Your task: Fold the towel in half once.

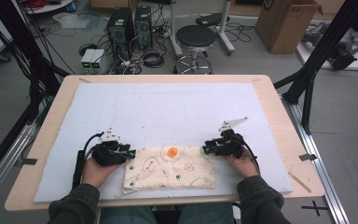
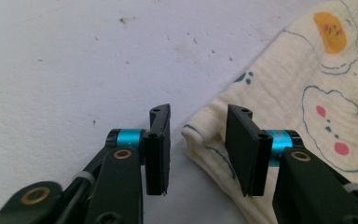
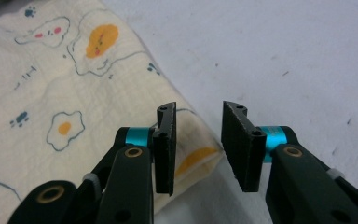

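Cream cloth (image 1: 169,167) lies folded at lower centre; your left gripper (image 1: 129,153) and right gripper (image 1: 206,149) flank its top corners, both parted and holding nothing, apparently poised to pinch.

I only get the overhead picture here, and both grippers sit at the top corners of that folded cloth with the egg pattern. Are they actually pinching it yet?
Observer: Not yet. In the left gripper view the left gripper has its jaws apart, with the corner of the cloth lying between them.
Operator: And the other one?
Observer: The right gripper is open too; one jaw is over the cloth's corner, the other over the bare white mat.
Operator: Is that corner a single layer?
Observer: No, the right gripper view shows a folded edge there, with an orange yolk print wrapping round it.
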Demonstrator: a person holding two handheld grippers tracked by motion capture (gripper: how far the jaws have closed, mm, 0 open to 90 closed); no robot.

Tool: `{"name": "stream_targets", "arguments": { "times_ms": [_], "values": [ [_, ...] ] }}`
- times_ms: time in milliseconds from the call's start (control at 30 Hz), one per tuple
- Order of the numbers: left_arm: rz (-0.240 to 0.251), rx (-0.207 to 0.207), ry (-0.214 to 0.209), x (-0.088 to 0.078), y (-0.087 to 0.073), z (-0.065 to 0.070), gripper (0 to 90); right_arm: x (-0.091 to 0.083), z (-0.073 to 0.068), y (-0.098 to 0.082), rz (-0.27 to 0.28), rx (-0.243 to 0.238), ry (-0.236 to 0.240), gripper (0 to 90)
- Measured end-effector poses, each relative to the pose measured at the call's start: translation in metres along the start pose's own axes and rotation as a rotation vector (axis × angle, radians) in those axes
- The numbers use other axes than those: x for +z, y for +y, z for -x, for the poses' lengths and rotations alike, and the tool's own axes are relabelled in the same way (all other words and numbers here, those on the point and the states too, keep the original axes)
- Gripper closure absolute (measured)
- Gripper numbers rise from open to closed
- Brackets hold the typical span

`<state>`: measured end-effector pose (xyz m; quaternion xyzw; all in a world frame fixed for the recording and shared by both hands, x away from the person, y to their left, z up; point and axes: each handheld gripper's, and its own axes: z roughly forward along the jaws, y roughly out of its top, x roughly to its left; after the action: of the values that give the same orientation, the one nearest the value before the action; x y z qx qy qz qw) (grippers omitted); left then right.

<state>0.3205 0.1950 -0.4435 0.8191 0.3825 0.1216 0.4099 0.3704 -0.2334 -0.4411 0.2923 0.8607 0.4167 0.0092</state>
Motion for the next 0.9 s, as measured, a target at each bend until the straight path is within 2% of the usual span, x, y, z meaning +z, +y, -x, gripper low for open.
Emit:
{"name": "stream_targets", "arguments": {
  "times_ms": [67, 133, 300, 433, 567, 700, 833, 900],
  "values": [
    [0.005, 0.002, 0.003, 0.0, 0.0, 0.001, 67.3, 0.002, -0.001, -0.001, -0.024, -0.013, -0.014, 69.6],
    [0.007, 0.026, -0.006, 0.0, -0.001, 0.003, 74.5, 0.002, -0.004, -0.001, -0.03, -0.026, -0.02, 74.6],
    [0.01, 0.073, 0.022, -0.002, -0.001, 0.008, 84.6, 0.002, -0.008, -0.001, -0.04, -0.044, -0.028, 83.6],
    [0.021, 0.067, 0.042, -0.002, 0.0, 0.008, 85.8, -0.002, -0.01, 0.001, -0.034, -0.066, -0.058, 85.3],
    [0.048, 0.058, 0.064, -0.003, 0.001, 0.007, 86.1, -0.008, -0.009, 0.004, 0.001, -0.073, -0.091, 85.6],
    [0.06, 0.064, 0.08, -0.003, 0.005, 0.005, 86.1, -0.01, -0.009, 0.009, 0.014, -0.088, -0.121, 85.6],
    [0.08, 0.042, 0.088, 0.004, 0.011, 0.0, 86.2, -0.01, -0.004, 0.012, 0.018, -0.081, -0.142, 85.6],
    [0.067, 0.047, 0.091, 0.007, 0.016, -0.002, 86.1, -0.01, 0.0, 0.014, 0.026, -0.078, -0.153, 85.6]
  ]
}}
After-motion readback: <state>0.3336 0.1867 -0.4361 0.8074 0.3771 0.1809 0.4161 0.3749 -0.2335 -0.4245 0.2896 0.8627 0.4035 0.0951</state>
